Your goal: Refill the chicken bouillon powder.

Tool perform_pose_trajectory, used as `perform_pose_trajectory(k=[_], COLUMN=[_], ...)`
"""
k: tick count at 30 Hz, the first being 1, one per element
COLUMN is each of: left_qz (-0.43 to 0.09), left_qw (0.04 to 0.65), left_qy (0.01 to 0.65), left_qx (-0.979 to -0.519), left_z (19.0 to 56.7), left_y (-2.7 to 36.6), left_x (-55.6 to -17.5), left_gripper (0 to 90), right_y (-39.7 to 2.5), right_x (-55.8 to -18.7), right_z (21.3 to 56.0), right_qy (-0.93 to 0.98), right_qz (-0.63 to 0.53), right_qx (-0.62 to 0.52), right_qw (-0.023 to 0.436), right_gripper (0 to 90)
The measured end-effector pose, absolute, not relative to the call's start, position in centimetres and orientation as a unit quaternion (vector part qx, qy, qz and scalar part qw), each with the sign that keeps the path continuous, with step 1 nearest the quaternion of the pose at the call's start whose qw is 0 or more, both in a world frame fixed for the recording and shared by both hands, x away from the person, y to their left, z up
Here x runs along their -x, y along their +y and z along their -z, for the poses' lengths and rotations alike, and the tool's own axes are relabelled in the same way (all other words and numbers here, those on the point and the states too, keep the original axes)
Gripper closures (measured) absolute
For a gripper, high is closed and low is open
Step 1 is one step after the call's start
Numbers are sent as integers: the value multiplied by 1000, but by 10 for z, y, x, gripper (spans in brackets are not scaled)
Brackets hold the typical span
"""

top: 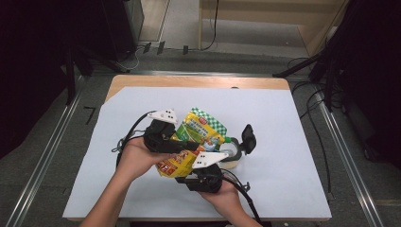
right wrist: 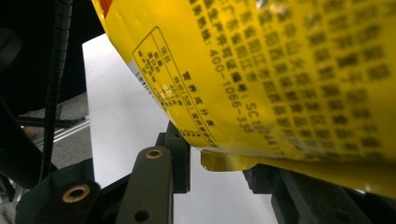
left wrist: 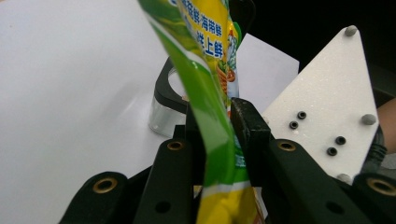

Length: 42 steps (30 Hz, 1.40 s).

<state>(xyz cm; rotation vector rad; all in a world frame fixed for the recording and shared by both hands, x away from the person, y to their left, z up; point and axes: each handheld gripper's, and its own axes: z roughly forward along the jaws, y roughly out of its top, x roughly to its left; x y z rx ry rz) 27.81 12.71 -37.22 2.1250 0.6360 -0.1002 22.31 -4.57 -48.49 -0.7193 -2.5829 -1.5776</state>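
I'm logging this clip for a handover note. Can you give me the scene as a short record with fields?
surface: table covered in white
held item: yellow-green snack bag
left gripper: jaws shut on the bag's edge
right gripper: jaws apart, bag's bottom edge between them, grip not confirmed
nearby: clear cup in a black holder, just beyond the bag
hands: left hand and right hand, both close together at the bag

Bright even light on the white counter; the surroundings are dark. Print on the yellow packet blurs close up.
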Motion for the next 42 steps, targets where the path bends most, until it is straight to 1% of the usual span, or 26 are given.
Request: perform_pose_trajectory(k=[6,11,14,18,20,23,25,27,31,32,33,34,36,42], left_qz=[45,53,56,61,68,73,80,79,72,59,77,80,77,79], left_qw=[433,429,424,418,416,416,412,413,406,403,395,390,384,377], left_qy=[291,323,336,359,369,373,380,382,386,371,384,381,372,357], left_qx=[-852,-842,-839,-833,-828,-826,-824,-823,-825,-835,-831,-834,-841,-851], left_z=[376,378,376,374,373,372,372,371,372,373,374,375,376,379], left_y=[127,125,124,121,121,119,116,113,107,106,104,102,99,97], left_x=[-283,-285,-285,-285,-286,-285,-285,-283,-281,-282,-284,-284,-283,-286], left_gripper=[791,811,829,843,845,854,857,858,859,793,745,773,785,802], right_y=[-45,-46,-45,-42,-40,-36,-33,-31,-30,-30,-30,-29,-27,-31], right_x=[-223,-225,-224,-219,-216,-210,-206,-204,-204,-204,-204,-203,-201,-200], right_z=[486,487,487,485,484,483,483,483,484,484,484,484,484,483], right_qy=[-830,-829,-828,-830,-828,-827,-830,-829,-822,-823,-825,-827,-830,-826], right_qz=[504,502,503,501,502,501,495,491,491,488,486,487,483,487], right_qx=[240,247,249,247,250,256,255,262,285,287,285,280,277,284], right_qw=[19,24,20,5,-10,-25,-45,-52,-37,-34,-32,-29,-23,-11], right_gripper=[680,667,647,608,585,539,518,494,498,502,529,561,591,626])
